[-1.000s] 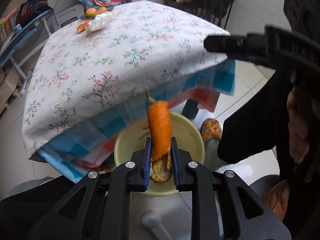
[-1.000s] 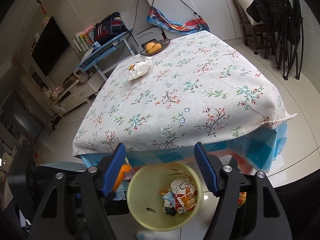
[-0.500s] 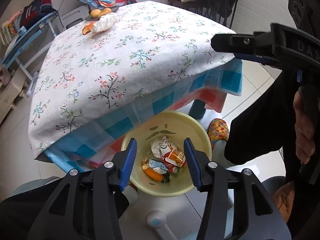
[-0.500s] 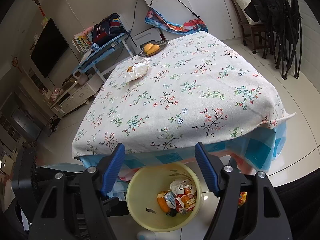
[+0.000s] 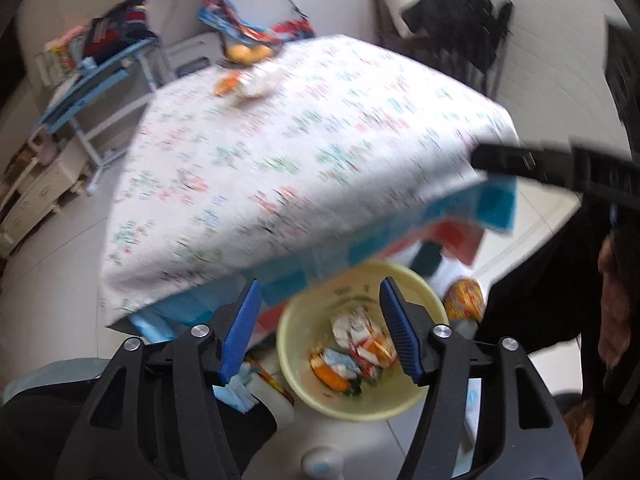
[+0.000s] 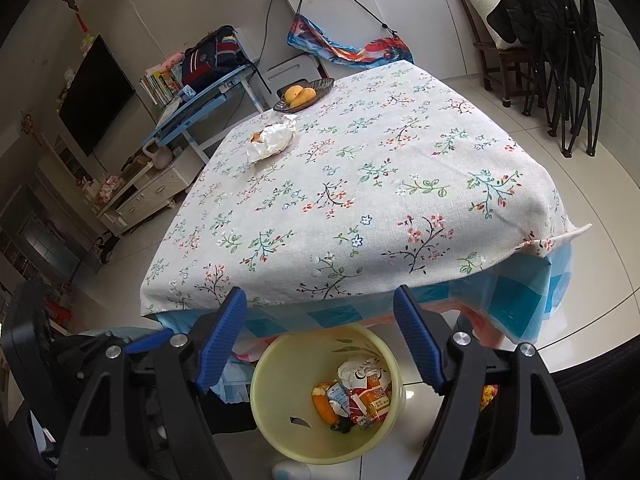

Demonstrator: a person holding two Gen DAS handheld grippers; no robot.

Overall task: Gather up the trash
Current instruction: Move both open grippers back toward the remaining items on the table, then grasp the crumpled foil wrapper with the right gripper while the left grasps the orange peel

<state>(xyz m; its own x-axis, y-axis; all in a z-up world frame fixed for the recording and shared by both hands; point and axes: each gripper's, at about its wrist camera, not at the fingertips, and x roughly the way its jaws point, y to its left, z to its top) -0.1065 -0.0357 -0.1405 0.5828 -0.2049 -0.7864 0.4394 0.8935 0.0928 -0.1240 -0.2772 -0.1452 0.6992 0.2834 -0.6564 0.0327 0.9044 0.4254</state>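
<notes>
A table (image 6: 360, 200) under a white floral cloth fills most of the right wrist view; a blue and pink chequered under-cloth (image 6: 516, 308) hangs below its near edge. On the floor at the near edge stands a pale yellow bin (image 6: 280, 428). It holds crumpled wrappers (image 6: 364, 392) and an orange peel (image 6: 324, 408), which lies at the left of the heap. On the far left part of the table lies a crumpled white wrapper with food in it (image 6: 272, 142), and beyond it, at the far edge, a dark dish of yellow fruit (image 6: 302, 94).

The left gripper (image 5: 320, 330) hangs above the bin, jaws well apart and just now widening, nothing between them. The right gripper (image 6: 320, 340) also hangs above the bin, jaws wide apart and holding nothing. The left wrist view is blurred.
</notes>
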